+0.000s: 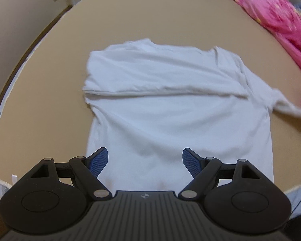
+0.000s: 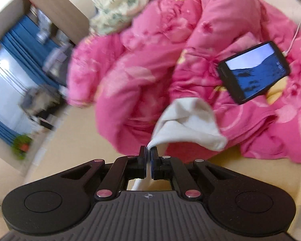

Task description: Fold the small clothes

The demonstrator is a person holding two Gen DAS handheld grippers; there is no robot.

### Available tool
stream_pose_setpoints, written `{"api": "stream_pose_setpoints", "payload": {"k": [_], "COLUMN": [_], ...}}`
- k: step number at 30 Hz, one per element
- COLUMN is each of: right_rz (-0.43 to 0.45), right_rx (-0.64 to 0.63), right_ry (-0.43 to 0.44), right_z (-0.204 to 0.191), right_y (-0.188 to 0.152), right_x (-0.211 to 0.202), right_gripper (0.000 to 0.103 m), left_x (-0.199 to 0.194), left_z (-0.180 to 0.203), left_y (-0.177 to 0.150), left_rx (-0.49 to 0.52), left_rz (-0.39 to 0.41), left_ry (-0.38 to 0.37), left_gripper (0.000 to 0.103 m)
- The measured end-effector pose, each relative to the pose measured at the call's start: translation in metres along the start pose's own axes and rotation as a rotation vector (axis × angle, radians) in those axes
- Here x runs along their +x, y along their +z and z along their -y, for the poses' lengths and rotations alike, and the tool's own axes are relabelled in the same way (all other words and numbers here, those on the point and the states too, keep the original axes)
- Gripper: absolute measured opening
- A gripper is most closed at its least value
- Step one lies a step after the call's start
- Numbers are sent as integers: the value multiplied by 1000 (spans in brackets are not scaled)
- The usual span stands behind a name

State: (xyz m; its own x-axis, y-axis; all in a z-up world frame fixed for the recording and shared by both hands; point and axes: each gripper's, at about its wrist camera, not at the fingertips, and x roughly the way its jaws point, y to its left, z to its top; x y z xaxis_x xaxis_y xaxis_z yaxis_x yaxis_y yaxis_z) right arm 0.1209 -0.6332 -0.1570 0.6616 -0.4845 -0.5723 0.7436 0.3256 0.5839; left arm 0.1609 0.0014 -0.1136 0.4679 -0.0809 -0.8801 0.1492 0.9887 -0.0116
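A white T-shirt [image 1: 170,104] lies spread on the tan bed surface [image 1: 190,20], its upper part folded across the body in a long horizontal crease; the left gripper [image 1: 144,161] hangs over the hem end with its blue-padded fingers [image 1: 98,161] spread wide, nothing between them. The shirt's right sleeve [image 1: 289,106] stretches off toward the frame's edge and blurs there, so its end is lost in that view; the right wrist camera picks it up — the right gripper [image 2: 148,150] has its fingers pressed together on a pinch of white sleeve fabric [image 2: 186,124], which bunches loosely beyond the tips and trails under the gripper body. Behind it a pink floral quilt [image 2: 170,50] is heaped, with a phone [image 2: 254,72] resting on it, screen lit; its white cable [image 2: 299,28] runs out of view; the room at left is smeared — blue curtains [image 2: 16,46], little else readable
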Motion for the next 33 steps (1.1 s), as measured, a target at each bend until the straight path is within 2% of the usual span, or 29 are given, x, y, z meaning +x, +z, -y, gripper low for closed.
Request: {"api": "stream_pose_setpoints", "payload": {"k": [3, 6, 9, 12, 14, 15, 16, 17, 19, 21, 23, 26, 30, 33], "right_rz": [76, 164, 250, 256, 185, 106, -28, -110, -196, -214, -245, -230, -182, -170], "right_rx": [-170, -420, -685, -891, -1038, -1103, -1190, -1241, -1335, -1348, -1283, -1189, -1141, -1108], "right_ry": [25, 135, 310, 492, 610, 651, 673, 673, 667, 622, 544, 431, 331, 276], "right_z": [-46, -130, -225, -294, -323, -329, -332, -327, -303, -279, -255, -227, -200, -186], "right_y": [-8, -41, -114, -209, -290, -325, -367, -395, -434, -434, -408, -359, -317, -300], "right_x": [-20, -52, -94, -128, -141, -142, -139, -137, -135, -132, -123, -113, -103, -91], "right_gripper": [3, 3, 3, 3, 4, 5, 16, 33, 42, 43, 45, 47, 48, 49], "left_x": [1, 5, 10, 13, 15, 16, 18, 19, 24, 29, 35, 44, 57, 77], "left_z": [-31, -63, -93, -121, -137, -145, -152, -157, -166, -172, -171, -157, -125, -105], "left_y": [14, 26, 33, 33, 28, 25, 22, 20, 16, 15, 18, 31, 70, 109], "left_rx": [-53, -91, -132, -178, -209, -224, -238, -248, -250, -243, -229, -211, -146, -126], "left_rz": [34, 59, 71, 83, 84, 80, 74, 67, 53, 54, 51, 63, 108, 101], "left_ry": [12, 35, 53, 64, 73, 76, 79, 82, 94, 99, 94, 67, 4, -15], "left_gripper": [85, 85, 85, 85, 85, 85, 85, 85, 85, 85, 85, 85, 88, 90]}}
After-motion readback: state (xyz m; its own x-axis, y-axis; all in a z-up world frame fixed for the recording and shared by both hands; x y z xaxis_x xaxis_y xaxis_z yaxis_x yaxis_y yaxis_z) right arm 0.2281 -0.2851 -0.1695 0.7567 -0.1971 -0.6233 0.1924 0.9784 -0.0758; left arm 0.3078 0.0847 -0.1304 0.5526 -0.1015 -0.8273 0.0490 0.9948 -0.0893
